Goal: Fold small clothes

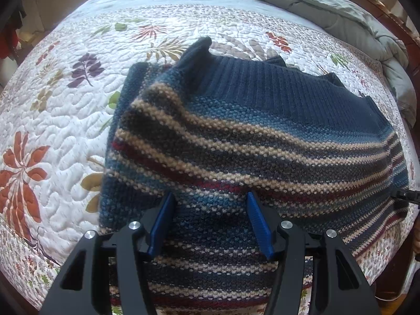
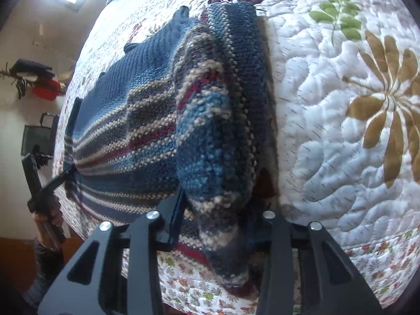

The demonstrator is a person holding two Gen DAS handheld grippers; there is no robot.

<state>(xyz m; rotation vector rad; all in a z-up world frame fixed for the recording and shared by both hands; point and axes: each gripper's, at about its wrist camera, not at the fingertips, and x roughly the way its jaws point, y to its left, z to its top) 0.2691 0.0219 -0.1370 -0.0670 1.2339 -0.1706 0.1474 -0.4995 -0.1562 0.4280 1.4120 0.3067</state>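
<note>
A knitted sweater (image 1: 236, 120) with navy ribbing and blue, tan and red stripes lies on a floral quilt (image 1: 52, 120). In the left wrist view my left gripper (image 1: 210, 199) stands open low over its striped part. Its blue pads (image 1: 162, 220) are well apart, with flat knit showing between them. In the right wrist view my right gripper (image 2: 218, 202) is shut on a thick bunched fold of the sweater (image 2: 215, 136). The fold bulges up between the fingers and hides the right pad. The left gripper (image 2: 52, 181), held by a hand (image 2: 47, 218), shows at the sweater's far edge.
The quilt (image 2: 341, 131) covers a bed. A grey duvet (image 1: 341, 8) is heaped at the head, next to a wooden bed frame (image 1: 388, 13). A dark chair (image 2: 39, 134) and piled clothes (image 2: 39, 78) stand beyond the bed's edge.
</note>
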